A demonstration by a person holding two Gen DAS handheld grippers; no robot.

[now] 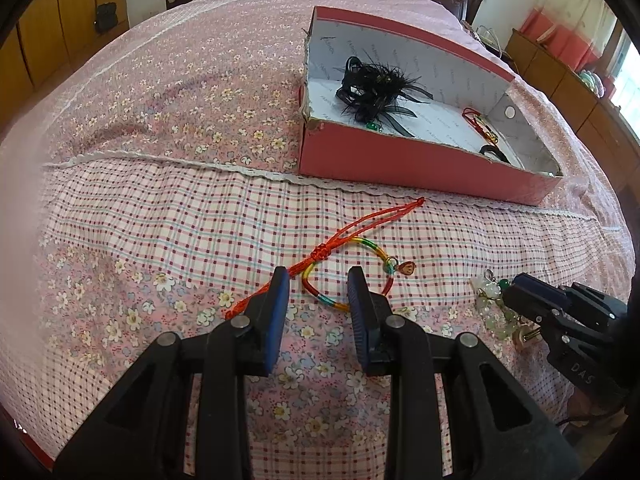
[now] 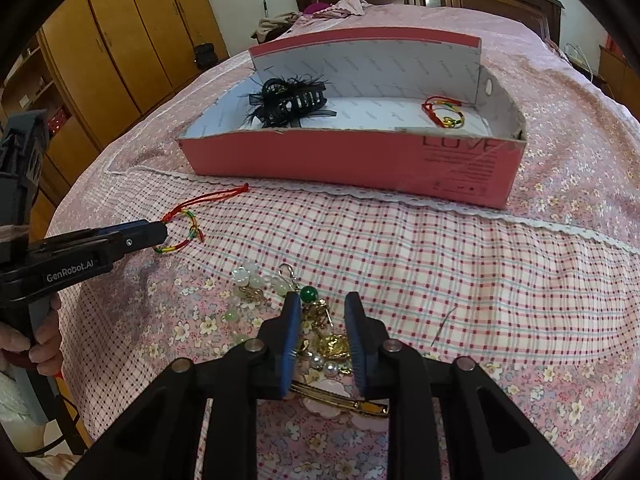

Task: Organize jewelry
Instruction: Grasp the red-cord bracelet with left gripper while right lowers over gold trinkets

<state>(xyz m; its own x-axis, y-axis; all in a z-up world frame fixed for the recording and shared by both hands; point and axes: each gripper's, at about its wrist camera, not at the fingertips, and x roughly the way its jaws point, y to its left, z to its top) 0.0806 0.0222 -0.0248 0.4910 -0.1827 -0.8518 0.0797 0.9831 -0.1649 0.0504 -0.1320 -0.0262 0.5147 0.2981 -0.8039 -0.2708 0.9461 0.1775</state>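
Note:
A rainbow cord bracelet with red string tails and a small charm lies on the bedspread. My left gripper is open, its fingers on either side of the bracelet's near loop; it also shows in the right wrist view. My right gripper is open over a pile of jewelry: a green bead, gold pieces, pearls, pale beads and a gold hair clip. The right gripper appears in the left wrist view beside the pale beads. A red box stands further back.
The box holds a black feathered hair claw and another red and rainbow cord bracelet. The bed has a pink floral and checked cover with a white lace seam. Wooden wardrobes stand to the left, and a headboard behind.

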